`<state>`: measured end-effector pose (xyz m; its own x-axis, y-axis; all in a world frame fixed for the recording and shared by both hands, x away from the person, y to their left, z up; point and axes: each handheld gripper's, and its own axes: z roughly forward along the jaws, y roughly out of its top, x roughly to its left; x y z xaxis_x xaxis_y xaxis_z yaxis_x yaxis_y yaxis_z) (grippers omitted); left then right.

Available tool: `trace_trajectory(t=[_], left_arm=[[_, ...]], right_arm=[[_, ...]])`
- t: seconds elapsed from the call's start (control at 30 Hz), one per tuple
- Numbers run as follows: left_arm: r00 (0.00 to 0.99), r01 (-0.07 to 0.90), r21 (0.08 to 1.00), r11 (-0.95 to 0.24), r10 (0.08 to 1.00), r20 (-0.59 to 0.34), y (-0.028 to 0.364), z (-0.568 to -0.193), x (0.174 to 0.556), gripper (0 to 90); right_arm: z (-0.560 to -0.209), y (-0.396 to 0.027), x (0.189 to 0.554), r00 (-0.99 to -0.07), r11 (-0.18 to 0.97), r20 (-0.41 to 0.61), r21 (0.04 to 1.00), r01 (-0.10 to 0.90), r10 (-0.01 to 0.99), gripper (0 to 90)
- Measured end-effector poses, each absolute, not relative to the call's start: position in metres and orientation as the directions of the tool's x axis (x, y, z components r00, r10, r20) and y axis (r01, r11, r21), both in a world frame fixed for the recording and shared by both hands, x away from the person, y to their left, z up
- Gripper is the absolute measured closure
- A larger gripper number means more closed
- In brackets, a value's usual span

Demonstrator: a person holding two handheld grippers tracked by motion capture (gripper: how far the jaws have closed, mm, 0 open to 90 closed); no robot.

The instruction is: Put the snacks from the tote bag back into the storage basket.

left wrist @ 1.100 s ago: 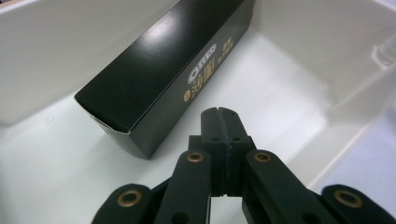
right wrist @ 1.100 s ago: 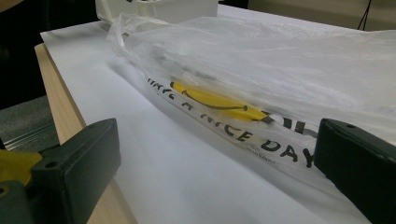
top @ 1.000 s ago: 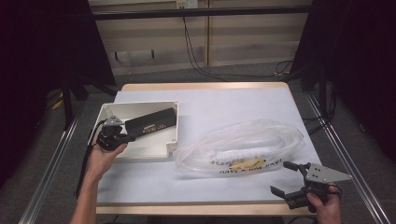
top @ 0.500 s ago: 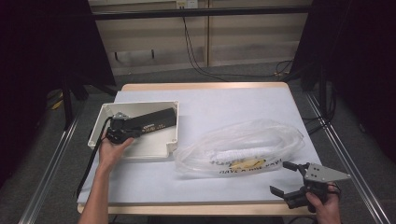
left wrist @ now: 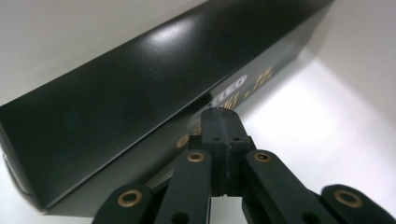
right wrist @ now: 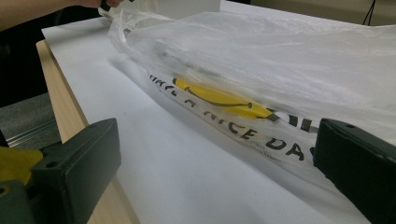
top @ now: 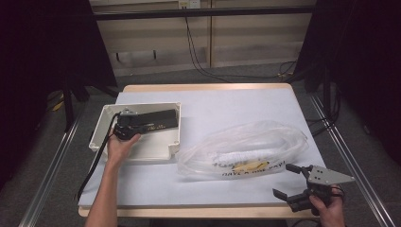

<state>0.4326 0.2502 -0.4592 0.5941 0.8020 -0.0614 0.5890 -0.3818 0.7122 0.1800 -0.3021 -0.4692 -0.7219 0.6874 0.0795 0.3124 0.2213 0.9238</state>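
Note:
A long black box (top: 156, 120) with gold lettering lies inside a shallow white tray (top: 144, 155) at the table's left. My left gripper (top: 124, 130) is down in that tray at the box's left end. In the left gripper view its jaws are pressed together with nothing between them, and the tips (left wrist: 220, 116) sit right against the side of the black box (left wrist: 121, 107). My right gripper (top: 283, 181) stands open near the table's front right corner. Its wide jaws face a clear plastic bag (right wrist: 261, 60) printed with a yellow smile and black letters.
The plastic bag (top: 246, 147) lies crumpled across the middle right of the white-covered table (top: 227, 104). A wooden table edge (right wrist: 60, 98) runs close by my right gripper. Black cable trails from the left hand off the front left. Metal rails flank both sides.
The left hand has moved right and farther into the tray, bringing its shut gripper up to the black box. The right gripper has stayed where it was.

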Motion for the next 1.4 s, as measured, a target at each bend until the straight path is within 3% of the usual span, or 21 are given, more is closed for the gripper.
trace_trajectory(t=[0.5,0.9,1.17,1.2,1.27,1.4], left_arm=[[0.592,0.574,0.719,-0.391,0.805,-0.035,0.237,-0.469,0.444,90.0],[0.605,0.579,0.721,-0.381,0.794,-0.066,0.235,-0.470,0.441,88.3],[0.634,0.512,0.759,-0.403,0.773,-0.017,0.248,-0.441,0.415,69.7],[0.634,0.505,0.766,-0.398,0.773,-0.016,0.250,-0.438,0.411,59.2],[0.641,0.492,0.769,-0.408,0.768,-0.003,0.253,-0.434,0.408,52.8],[0.653,0.450,0.794,-0.408,0.757,0.019,0.264,-0.423,0.388,47.5]], right_arm=[[-0.469,-0.302,0.180,-0.722,0.231,0.069,0.923,0.308,0.688,0.7],[-0.469,-0.303,0.179,-0.721,0.227,0.065,0.926,0.301,0.690,0.7],[-0.468,-0.303,0.180,-0.723,0.229,0.066,0.925,0.303,0.688,0.7],[-0.469,-0.302,0.180,-0.725,0.231,0.065,0.925,0.302,0.686,0.7],[-0.469,-0.302,0.180,-0.725,0.231,0.066,0.925,0.302,0.685,0.7],[-0.468,-0.302,0.180,-0.724,0.229,0.066,0.925,0.302,0.687,0.7]])
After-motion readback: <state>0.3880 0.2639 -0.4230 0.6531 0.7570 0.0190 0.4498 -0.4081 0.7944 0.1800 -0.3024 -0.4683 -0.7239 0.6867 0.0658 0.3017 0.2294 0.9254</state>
